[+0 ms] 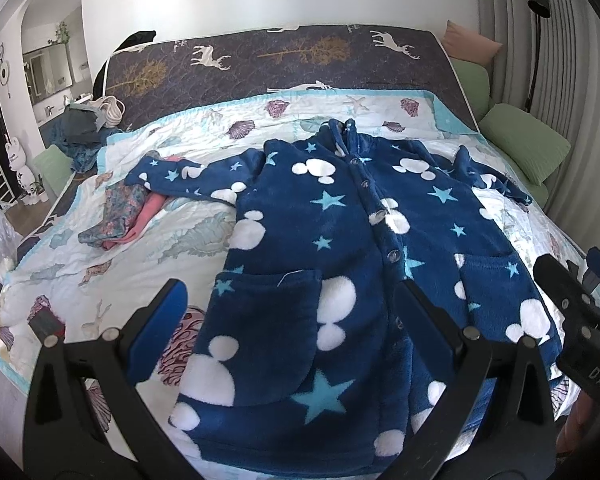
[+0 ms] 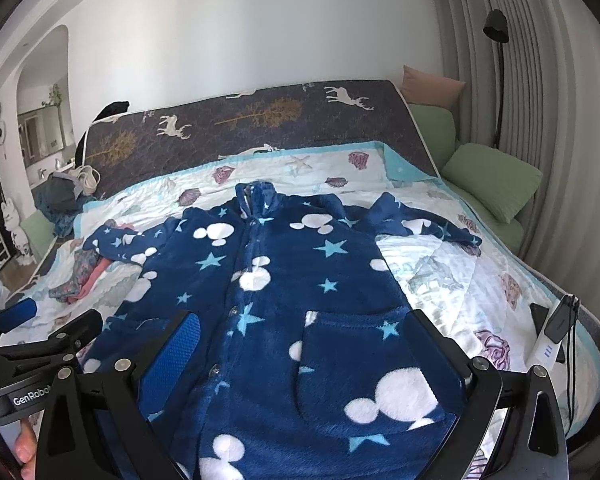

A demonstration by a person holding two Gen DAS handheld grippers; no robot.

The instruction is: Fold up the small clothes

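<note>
A navy fleece robe (image 1: 340, 264), printed with white mouse-head shapes and pale blue stars, lies spread face up and buttoned on the quilt (image 1: 140, 248), its collar toward 12 o'clock and its hem toward 6, both sleeves flung outward. The left gripper (image 1: 290, 312) hangs over the hem at 6 o'clock with its jaws spread wide and nothing between them; its fingers (image 1: 172, 300) straddle the robe's left pocket and the button line. The right gripper (image 2: 304, 344) is likewise wide apart and empty, poised above the robe's right pocket. The left view shows the right gripper at 3 o'clock; the right view shows the left gripper at 9 o'clock and, below it, a bit of the hand (image 2: 24, 450) holding it. A heap of floral and pink clothes (image 1: 124, 216) lies at 9 o'clock, just under the left sleeve end; it is plainer in the left view. Only the right view shows a white gadget (image 2: 552, 340) with a black cable on the quilt edge at 3 o'clock. Both views show the deer-print mattress (image 2: 260, 124) propped against the wall at 12 o'clock, green cushions (image 2: 492, 184) and a black lamp (image 2: 496, 32) at 2 o'clock, and a pile of dark clothes (image 1: 82, 128) at 10 o'clock.
</note>
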